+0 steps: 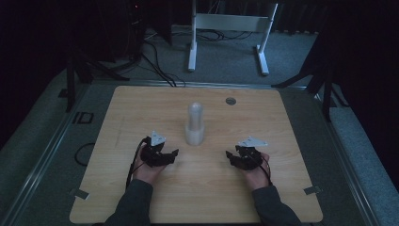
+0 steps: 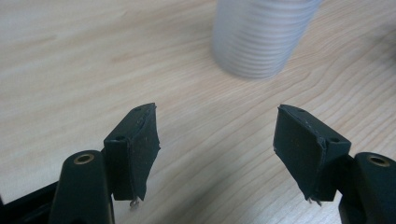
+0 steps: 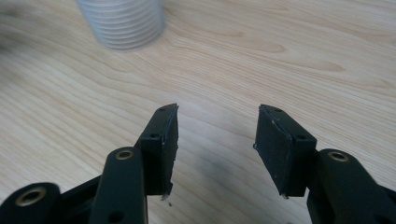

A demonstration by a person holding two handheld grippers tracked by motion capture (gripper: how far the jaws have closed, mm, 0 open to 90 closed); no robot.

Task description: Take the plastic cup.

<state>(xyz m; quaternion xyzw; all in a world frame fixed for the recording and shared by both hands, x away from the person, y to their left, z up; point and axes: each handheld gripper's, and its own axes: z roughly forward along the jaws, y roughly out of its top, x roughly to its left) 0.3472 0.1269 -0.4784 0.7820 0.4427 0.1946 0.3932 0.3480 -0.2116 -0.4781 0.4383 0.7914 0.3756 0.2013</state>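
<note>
In the high view, the ribbed white cylinder point(image 1: 194, 127) stands upright on the wooden worktop point(image 1: 141, 108), its long axis vertical, a wider base below and a narrower rounded part above. It lies between the two hands and a little beyond them. The left gripper point(image 1: 170, 154) is near its base, with the cylinder ahead and to that gripper's right. The right gripper point(image 1: 233, 157) sits somewhat farther off, with the cylinder ahead and to its left. So the left looks the nearer of the two. Neither touches the cylinder. The worktop around the cylinder is bare on all sides, and its edges are well away from both hands.

In the left gripper view, the left gripper point(image 2: 215, 109) has its jaws standing wide apart with only bare wood between them. The cylinder point(image 2: 261, 37) rises ahead and slightly to the right of the gap, so a short forward reach with a small turn to the right should bring it between the pads.

In the right gripper view, the right gripper point(image 3: 218, 108) is parted more narrowly and holds nothing. The cylinder point(image 3: 123, 23) stands ahead and well to the left of its jaws, so this hand would likely need a larger sideways swing.
</note>
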